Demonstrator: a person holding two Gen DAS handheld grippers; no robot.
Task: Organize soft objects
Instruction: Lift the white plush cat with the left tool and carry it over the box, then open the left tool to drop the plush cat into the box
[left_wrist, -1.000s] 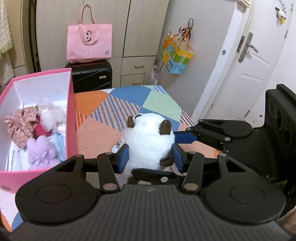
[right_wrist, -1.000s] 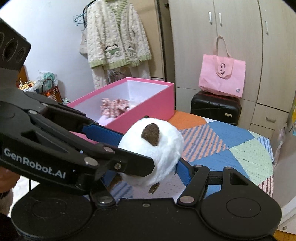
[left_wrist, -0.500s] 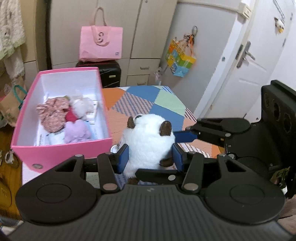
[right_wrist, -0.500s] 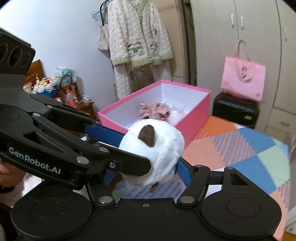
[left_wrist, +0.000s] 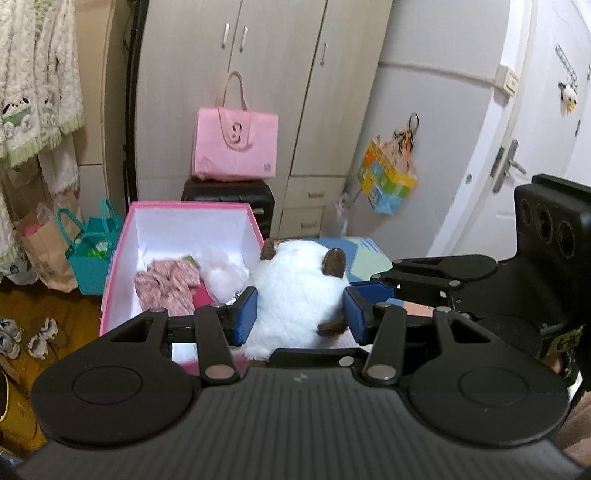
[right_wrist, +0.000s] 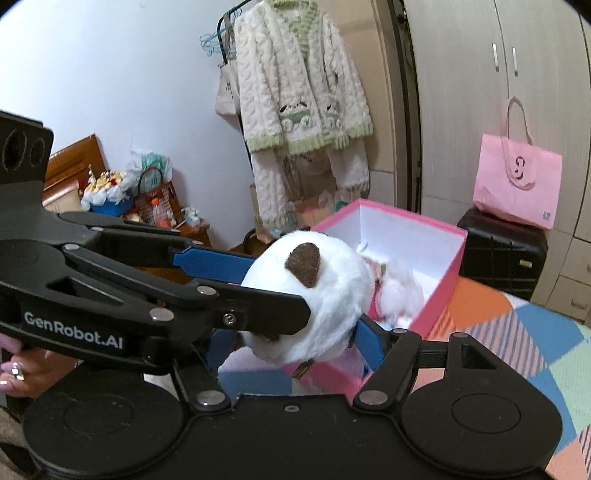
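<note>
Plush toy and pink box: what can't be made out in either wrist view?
- Plush toy: face turned away, left view; left gripper covers it, right view.
- Pink box: near floor hidden by left gripper.
- Box contents: motion-blurred, right view.

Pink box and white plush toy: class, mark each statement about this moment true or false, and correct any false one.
1. Both claws grip the white plush toy. True: the left claw and the right claw each press it from two sides.
2. The pink box is empty. False: it holds a pink patterned fabric piece and other soft items.
3. The plush has brown ears. True.
4. The pink tote bag lies inside the box. False: it sits on a black suitcase by the wardrobe.
</note>
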